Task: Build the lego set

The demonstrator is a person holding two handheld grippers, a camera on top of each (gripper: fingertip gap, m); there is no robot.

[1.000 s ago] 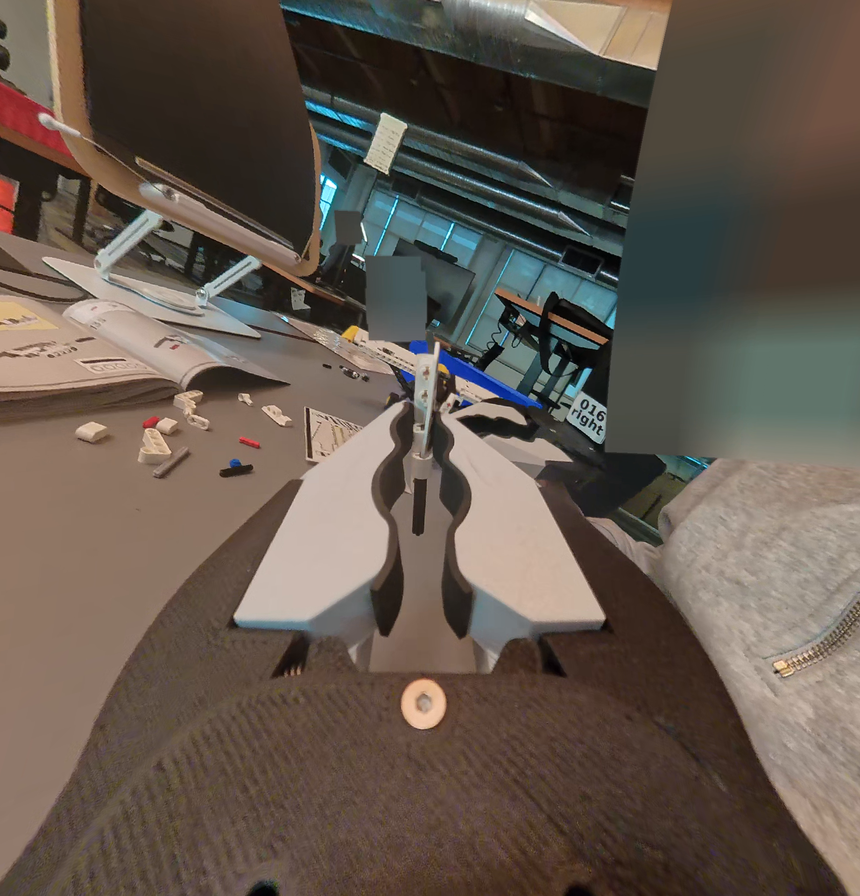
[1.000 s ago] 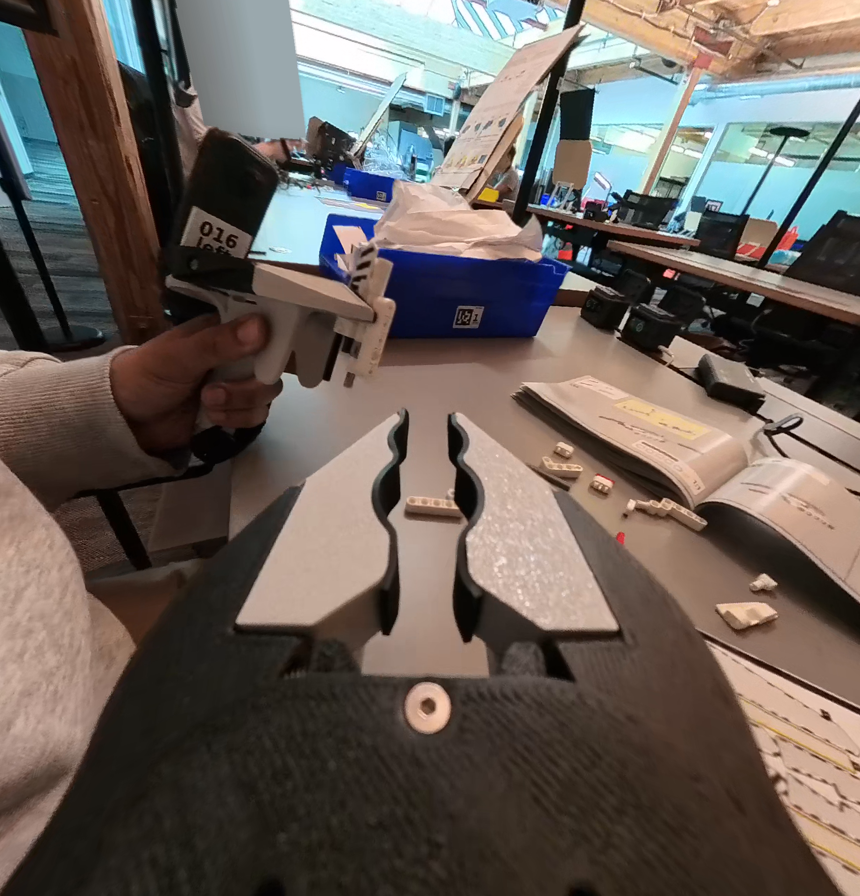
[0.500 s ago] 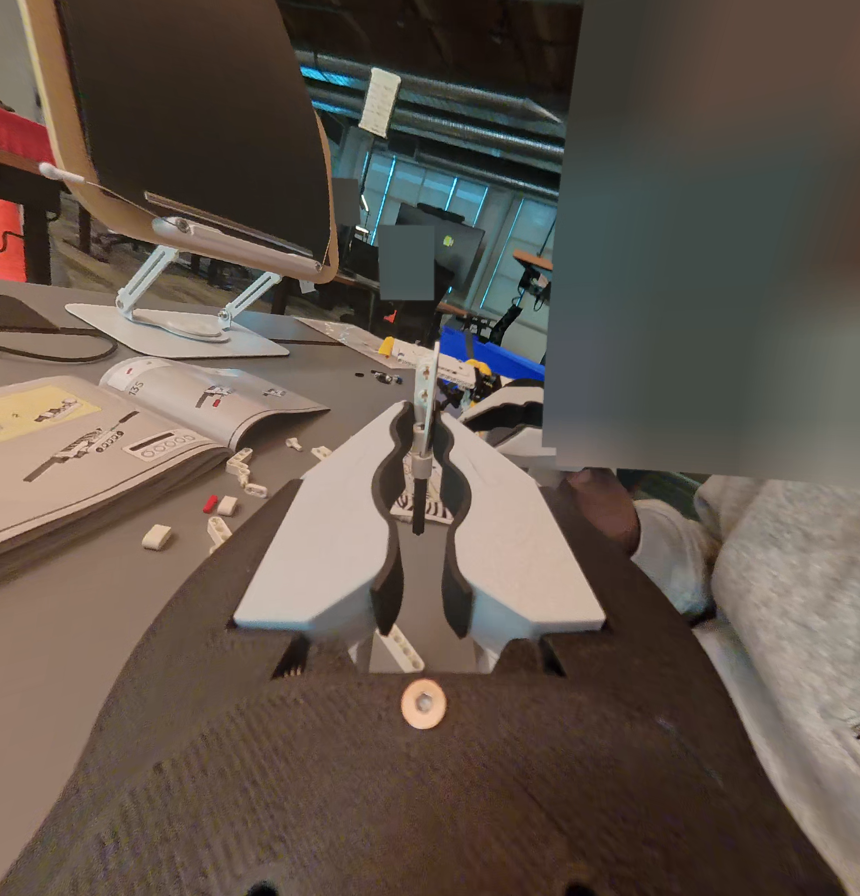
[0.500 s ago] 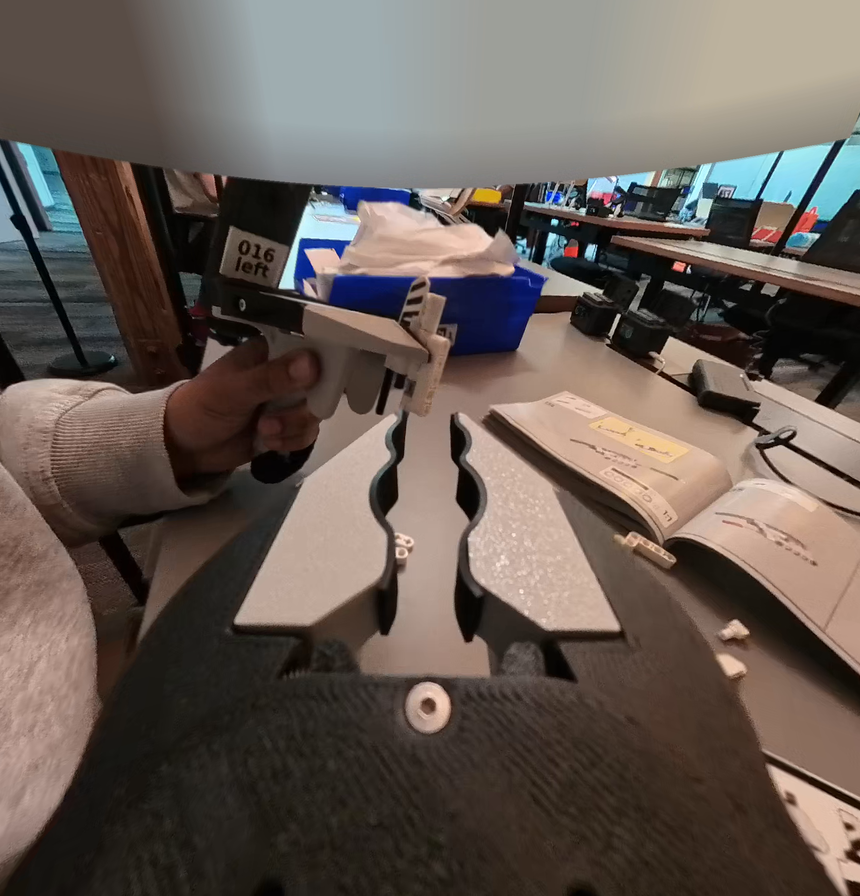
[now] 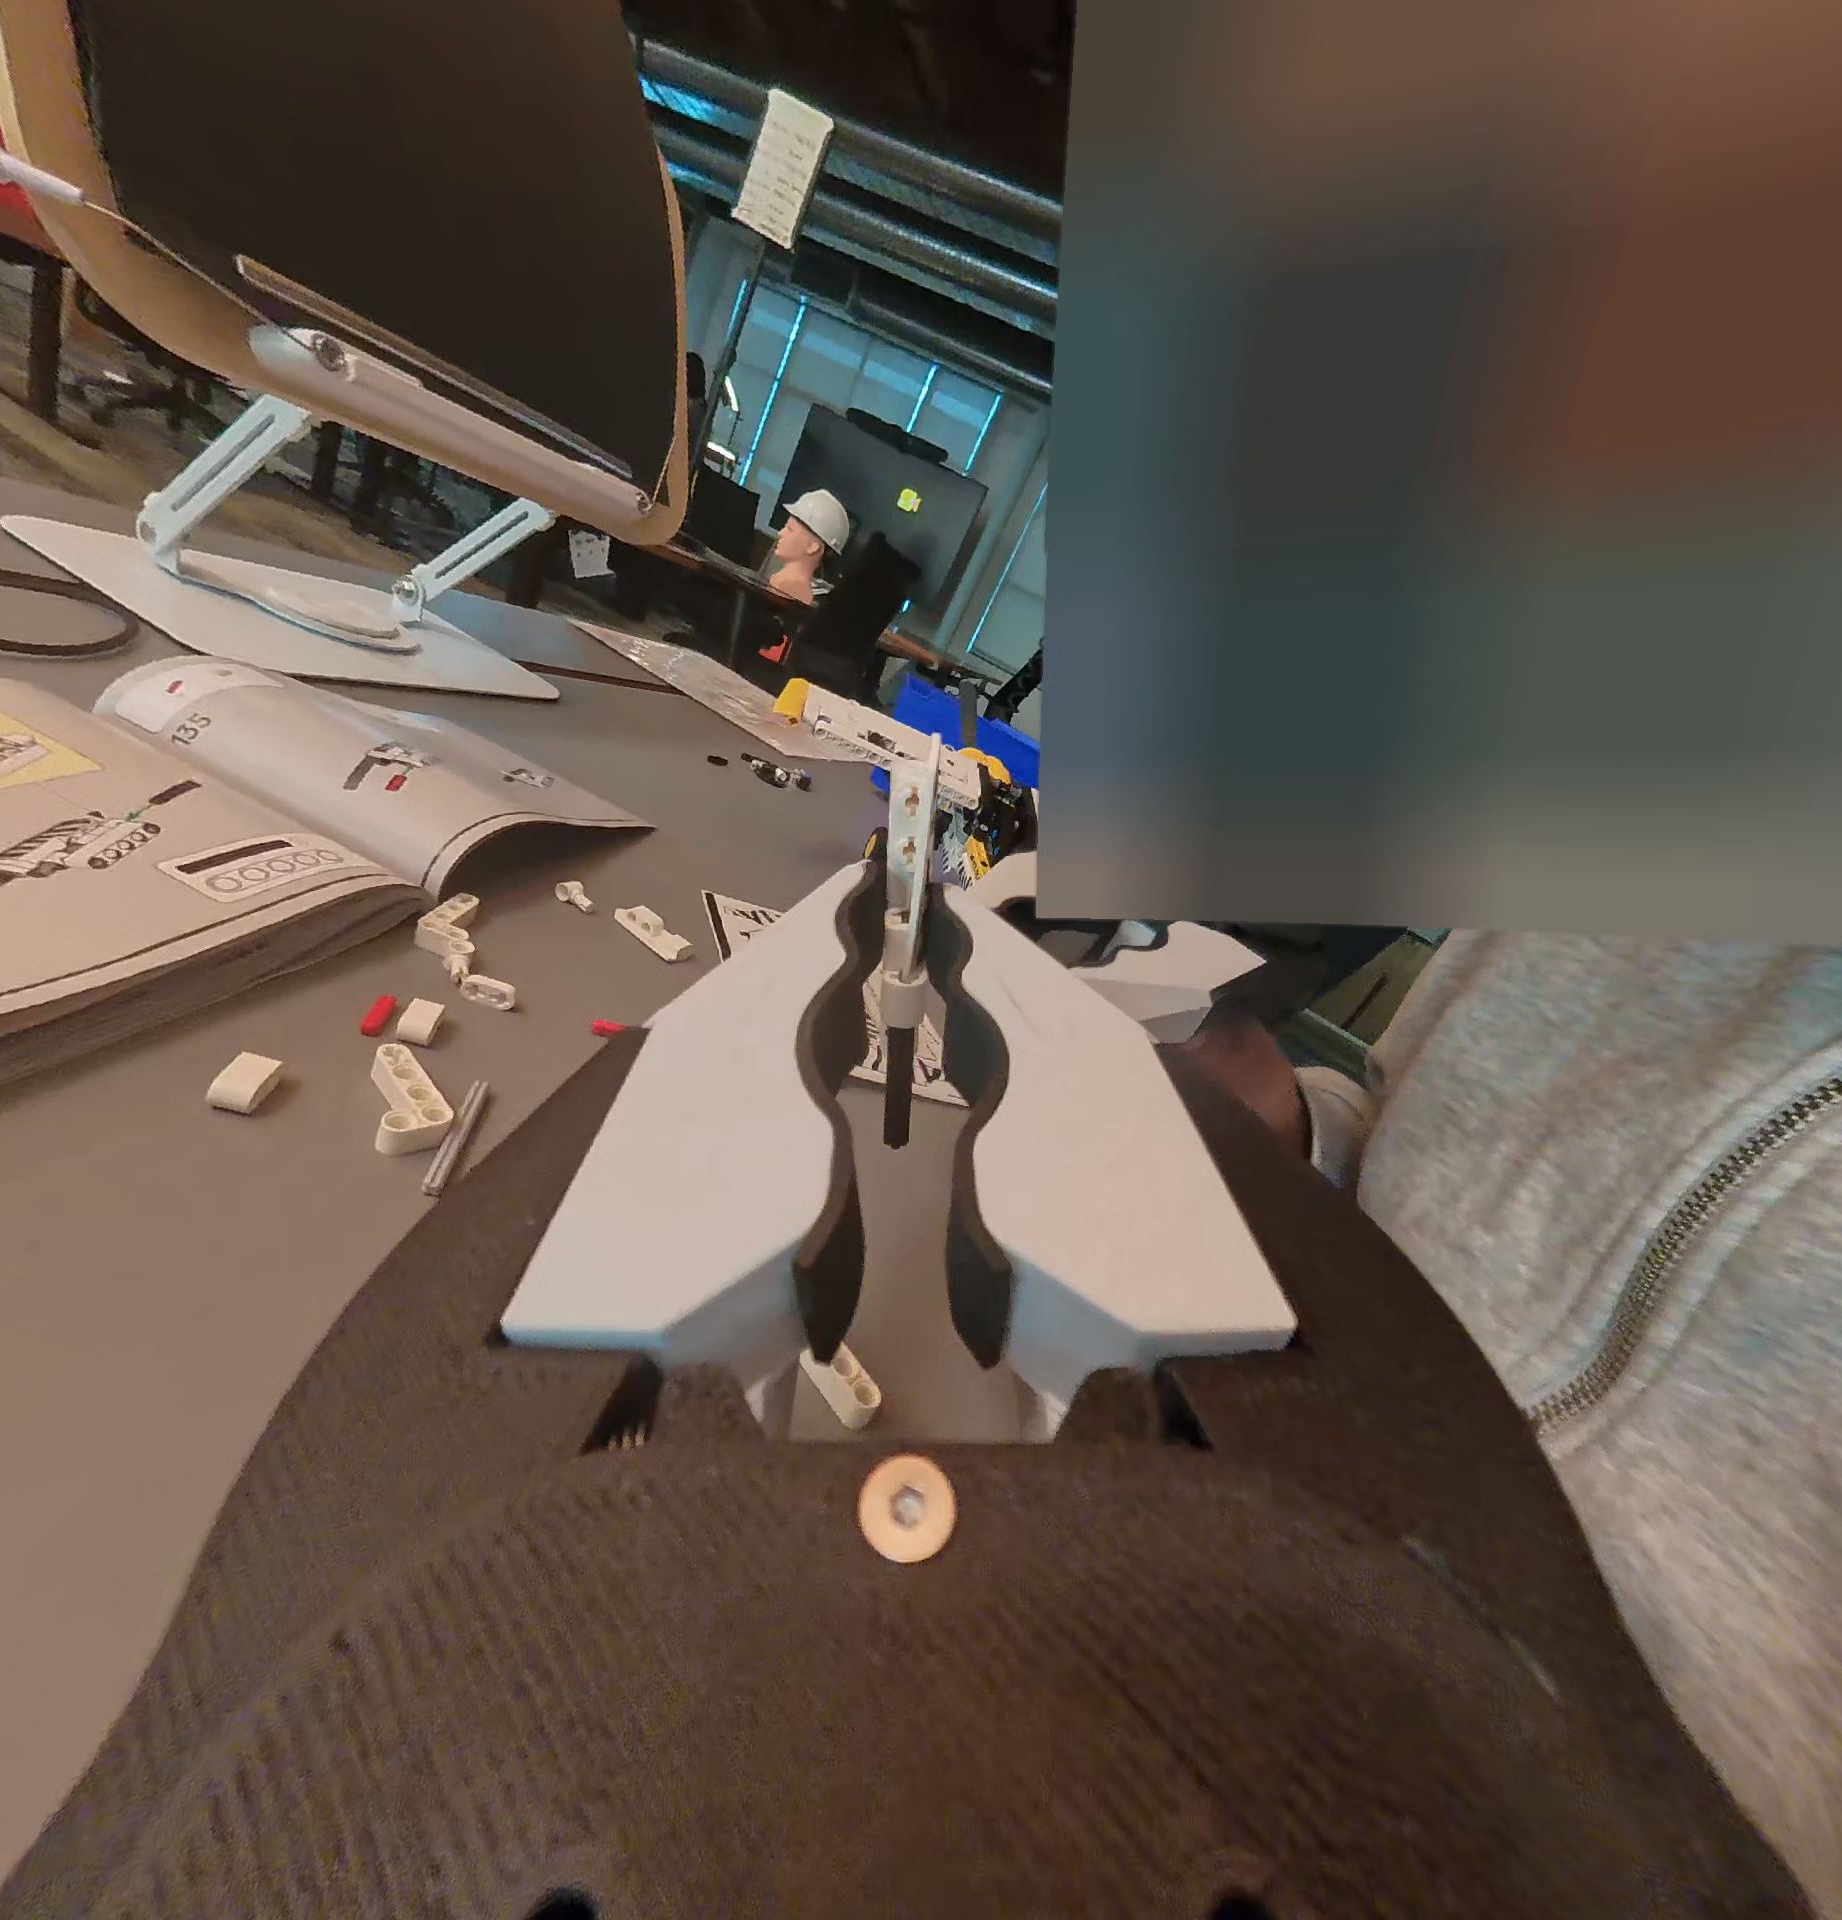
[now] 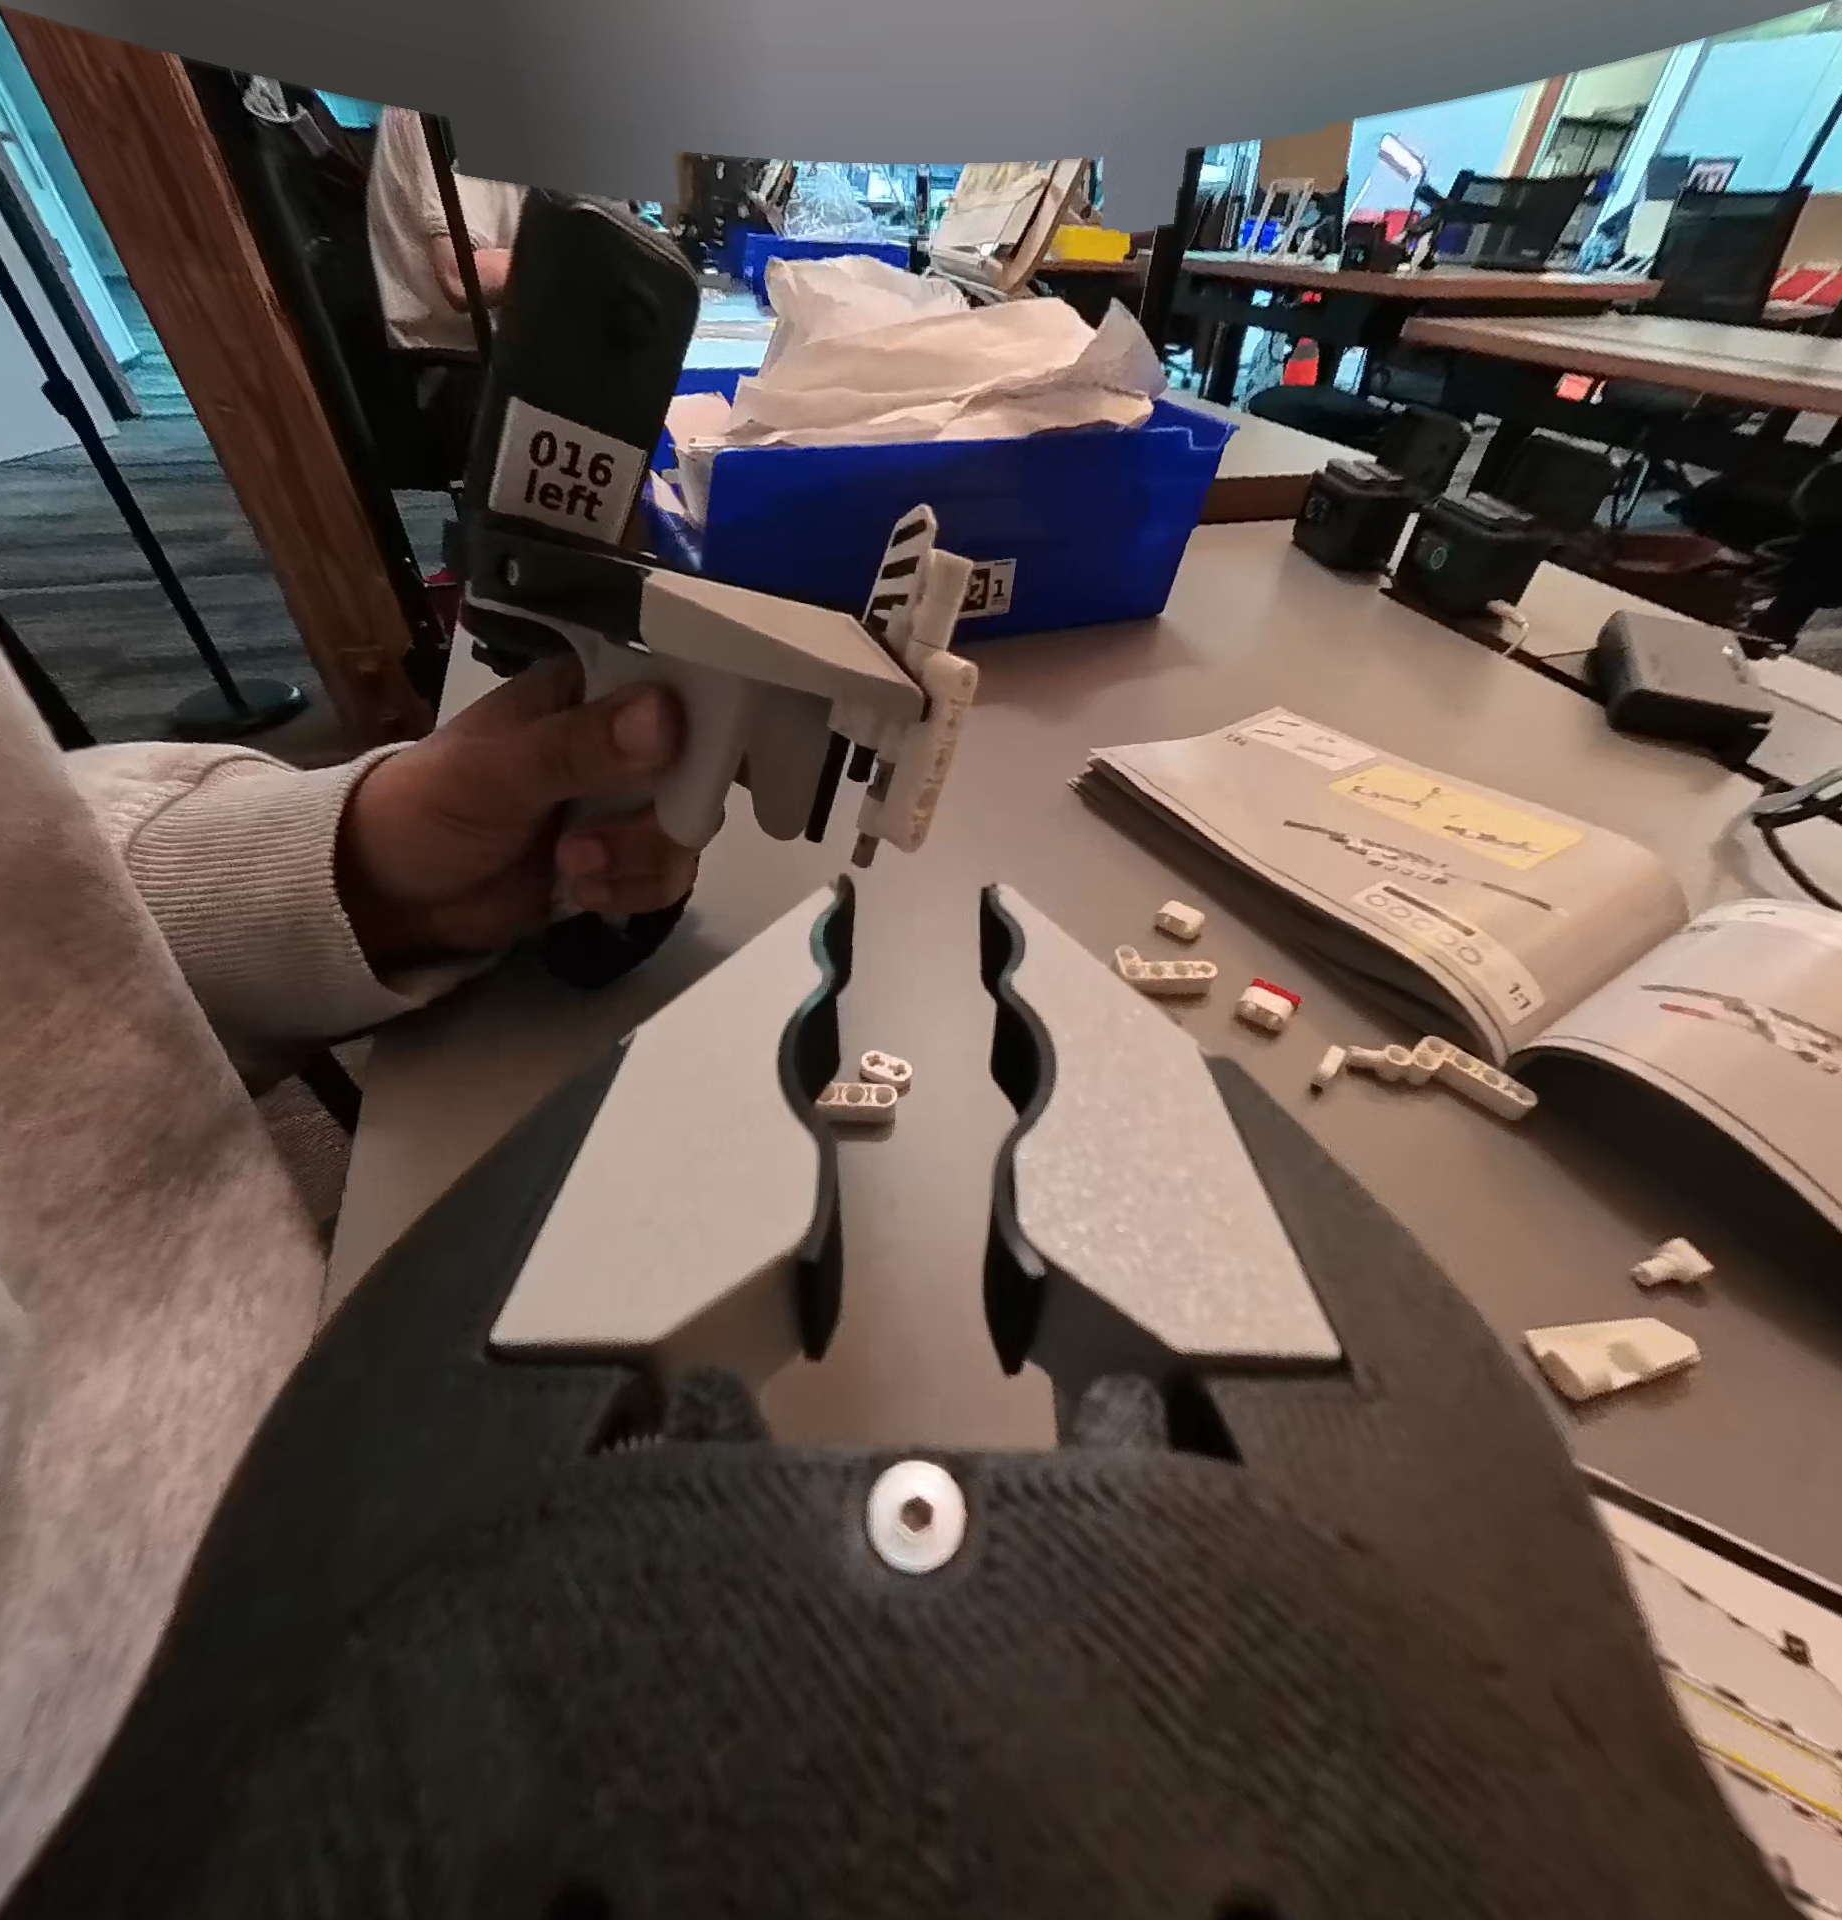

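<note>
White lego assembly (image 5: 912,883) between left tongs (image 5: 904,914) (clamped upright).

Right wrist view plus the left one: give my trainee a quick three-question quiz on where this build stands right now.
1. True or false: the right gripper carries a piece.
2. What does the left gripper hold? A) red pin B) white beam assembly with a dark axle C) the open instruction booklet
3. Fill in: two small white pieces lie on the ____ between the right jaws.

Key: 1 false, the jaws stand open and empty. 2 B. 3 table.
</note>
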